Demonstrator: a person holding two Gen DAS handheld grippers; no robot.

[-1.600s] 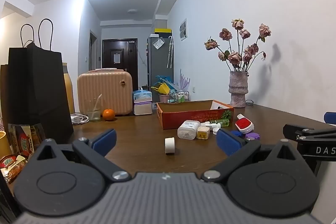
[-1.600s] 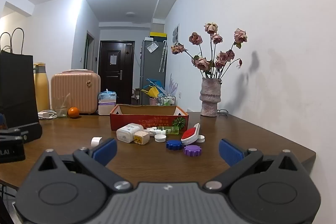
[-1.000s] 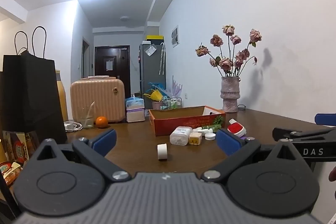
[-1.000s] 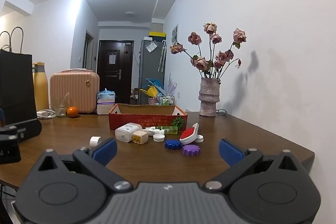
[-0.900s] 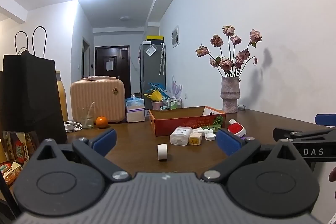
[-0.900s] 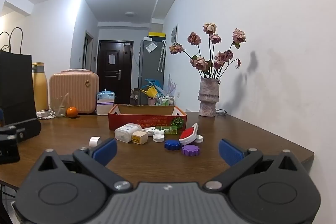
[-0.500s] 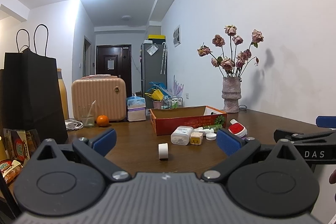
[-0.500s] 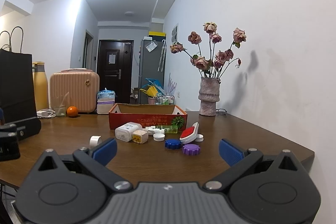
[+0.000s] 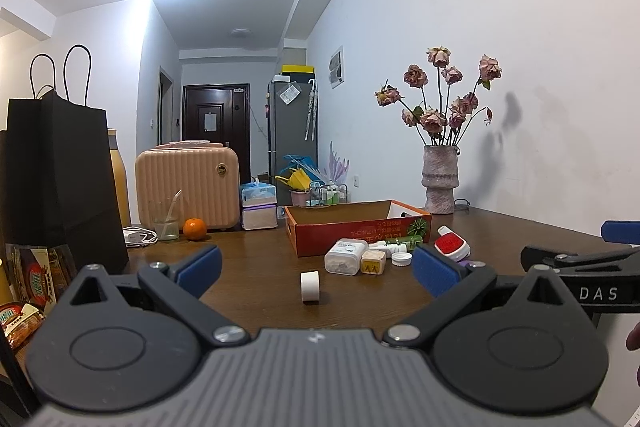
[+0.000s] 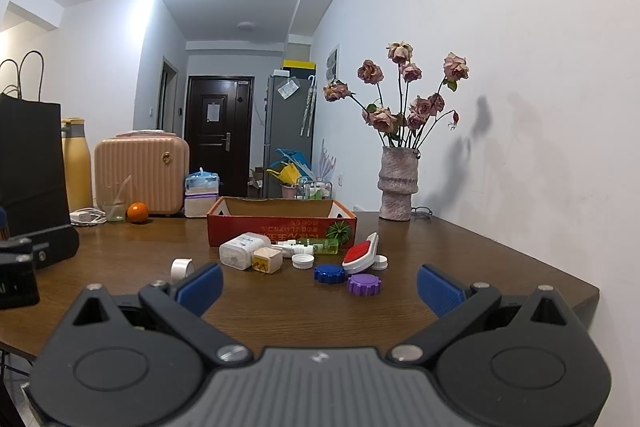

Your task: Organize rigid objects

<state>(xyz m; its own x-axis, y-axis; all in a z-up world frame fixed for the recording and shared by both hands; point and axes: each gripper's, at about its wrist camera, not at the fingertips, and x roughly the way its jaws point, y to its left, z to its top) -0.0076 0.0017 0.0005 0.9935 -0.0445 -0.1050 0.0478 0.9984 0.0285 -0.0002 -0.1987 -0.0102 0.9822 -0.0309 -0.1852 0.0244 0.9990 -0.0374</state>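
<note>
While both my grippers, left (image 9: 316, 269) and right (image 10: 319, 285), hover with fingers wide and empty, the clutter sits ahead on the worktop (image 10: 260, 303) before the box (image 10: 280, 223). Reaching carelessly, I could send the upright roll (image 9: 310, 287) rolling.

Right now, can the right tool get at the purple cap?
Probably yes. The right tool is open and empty, and the purple cap lies on bare table just ahead; the blue cap sits beside it, apart.
</note>
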